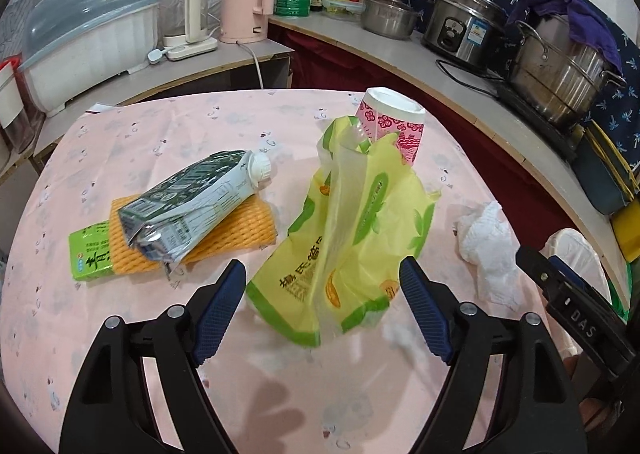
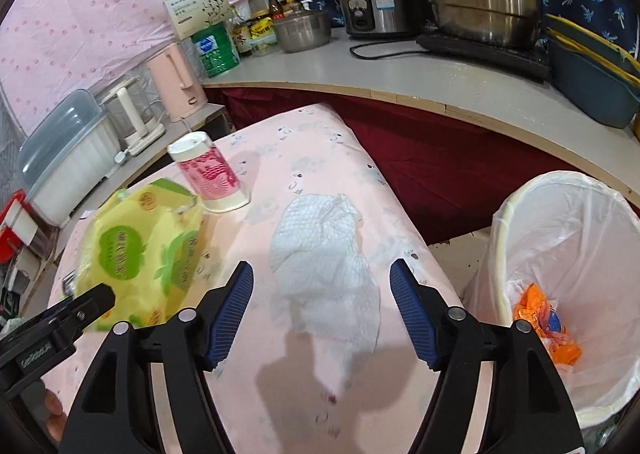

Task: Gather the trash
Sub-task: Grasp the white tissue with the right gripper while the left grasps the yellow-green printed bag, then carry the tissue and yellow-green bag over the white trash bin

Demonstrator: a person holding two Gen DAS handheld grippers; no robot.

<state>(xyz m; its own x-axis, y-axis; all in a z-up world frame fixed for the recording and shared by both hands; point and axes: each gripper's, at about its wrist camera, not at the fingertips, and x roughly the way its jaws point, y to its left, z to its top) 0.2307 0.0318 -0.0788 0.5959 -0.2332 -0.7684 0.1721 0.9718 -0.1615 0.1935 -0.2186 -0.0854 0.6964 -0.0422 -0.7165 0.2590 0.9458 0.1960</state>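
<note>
Step in hand: approach. The left gripper (image 1: 322, 286), jaws spread and empty, straddles the yellow bag (image 1: 344, 238). The right gripper (image 2: 322, 290), likewise released, frames the paper towel (image 2: 324, 250). The bin (image 2: 568, 254) stands at 3 o'clock. Next: lower, clamp.

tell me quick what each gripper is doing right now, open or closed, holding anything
Left gripper: open, holding nothing, jaws either side of the yellow plastic bag.
Right gripper: open, holding nothing, jaws astride the white paper towel.
</note>
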